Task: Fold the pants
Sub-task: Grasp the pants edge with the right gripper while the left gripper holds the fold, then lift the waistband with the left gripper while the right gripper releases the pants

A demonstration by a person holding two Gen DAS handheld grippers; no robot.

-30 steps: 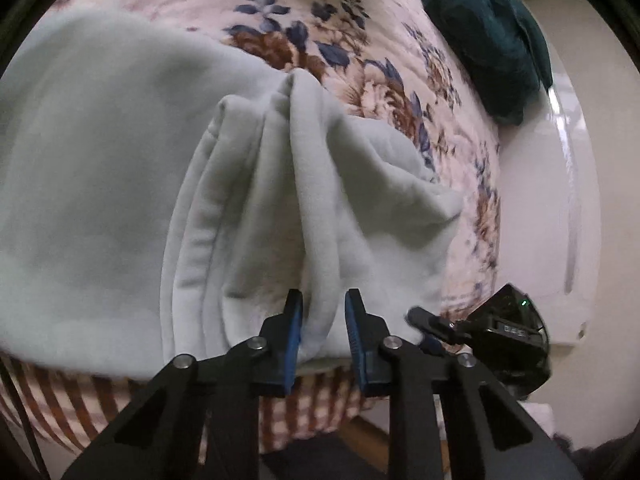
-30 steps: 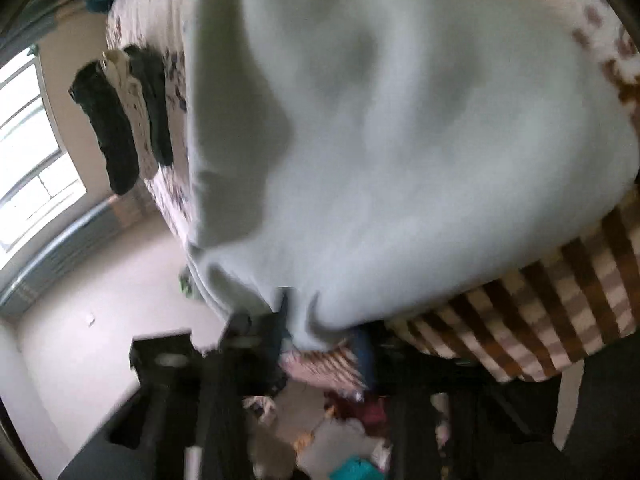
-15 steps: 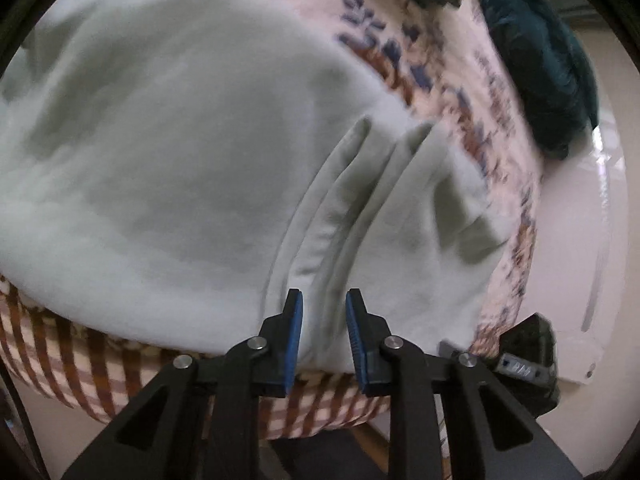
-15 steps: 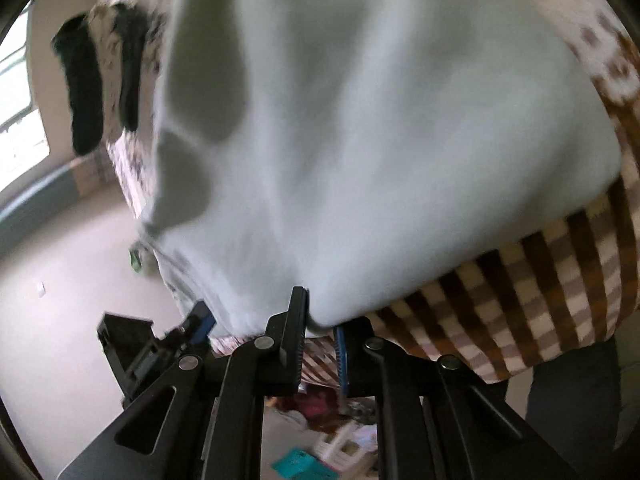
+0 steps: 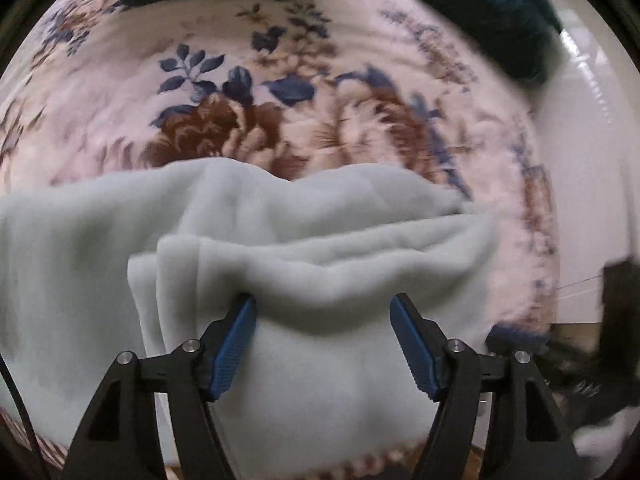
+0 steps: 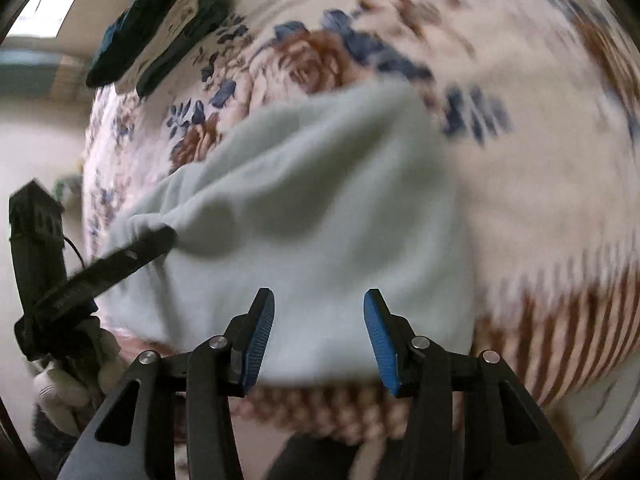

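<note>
Pale mint fleece pants (image 5: 320, 272), folded in layers, lie on the floral bed blanket (image 5: 248, 80) near its striped edge. Left gripper (image 5: 322, 340): jaws opening, fabric between them but unpinched. Right gripper (image 6: 318, 334): jaws opening, holding nothing. Dark folded clothes (image 6: 160, 28) at 11 o'clock in the right view.
</note>
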